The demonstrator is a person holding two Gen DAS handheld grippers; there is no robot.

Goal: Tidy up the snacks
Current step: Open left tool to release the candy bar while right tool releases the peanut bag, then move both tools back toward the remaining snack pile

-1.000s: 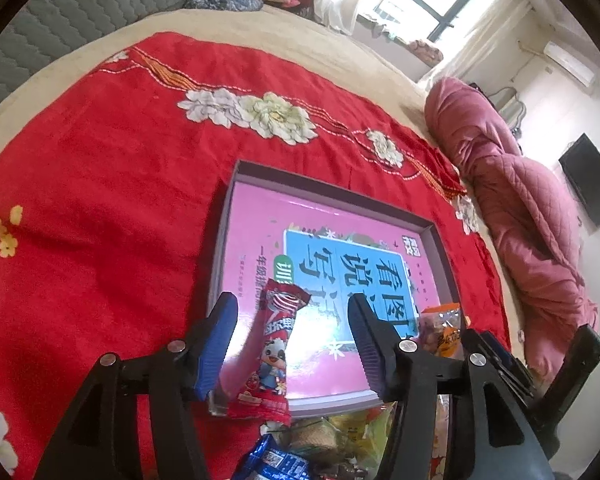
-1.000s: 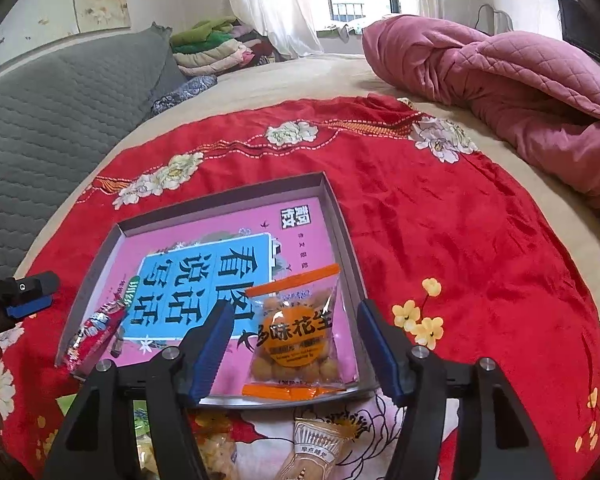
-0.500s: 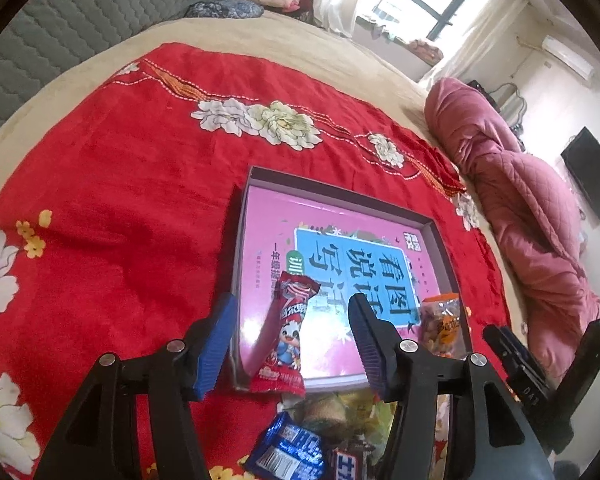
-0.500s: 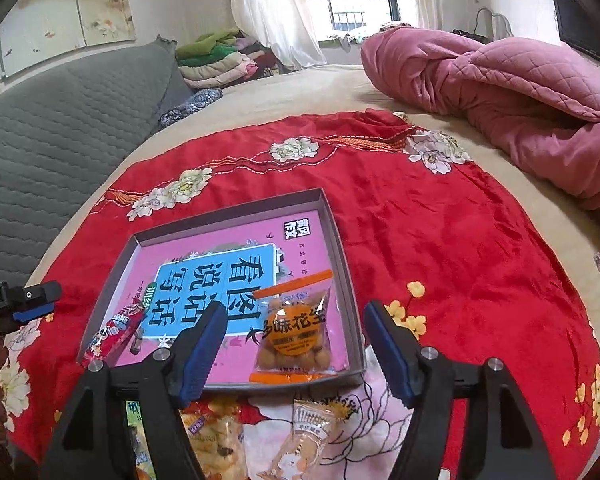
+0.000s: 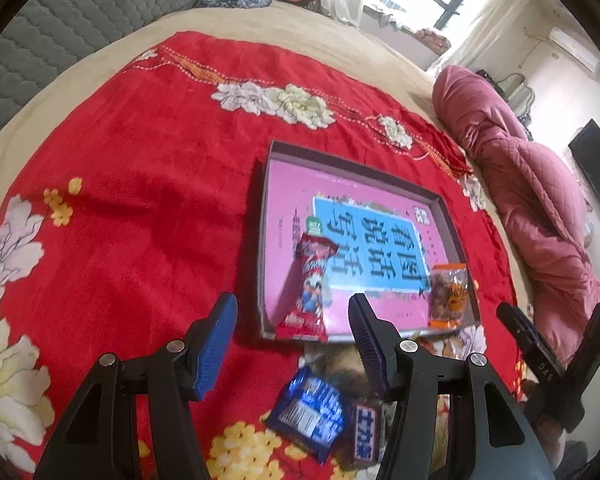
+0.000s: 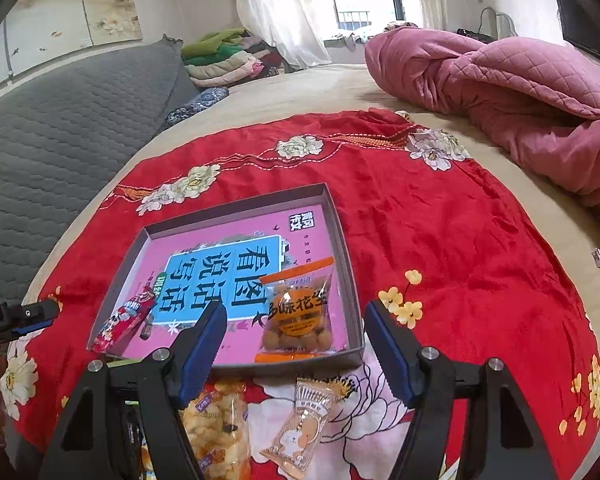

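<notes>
Both grippers empty above the tray, the next snack not yet picked

We judge the step is fetching another loose packet: bring the right gripper [image 6: 294, 350], jaws spread and empty, down over the cream wafer packet [image 6: 300, 424] on the bed's red cloth [image 6: 460, 240] and pinch it mid-body. The left gripper [image 5: 292, 344], jaws also spread and empty, suits the blue packet [image 5: 310, 416]. The shallow tray [image 6: 342, 232] holds the peanut bag [image 6: 298, 312] and a red packet [image 6: 120, 320].

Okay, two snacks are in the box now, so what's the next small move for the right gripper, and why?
Probably lower the right gripper onto the pale cream packet lying just in front of the box. Its jaws are open and empty, the peanut bag already lies inside, and that packet is the nearest loose snack between its fingers.
</notes>
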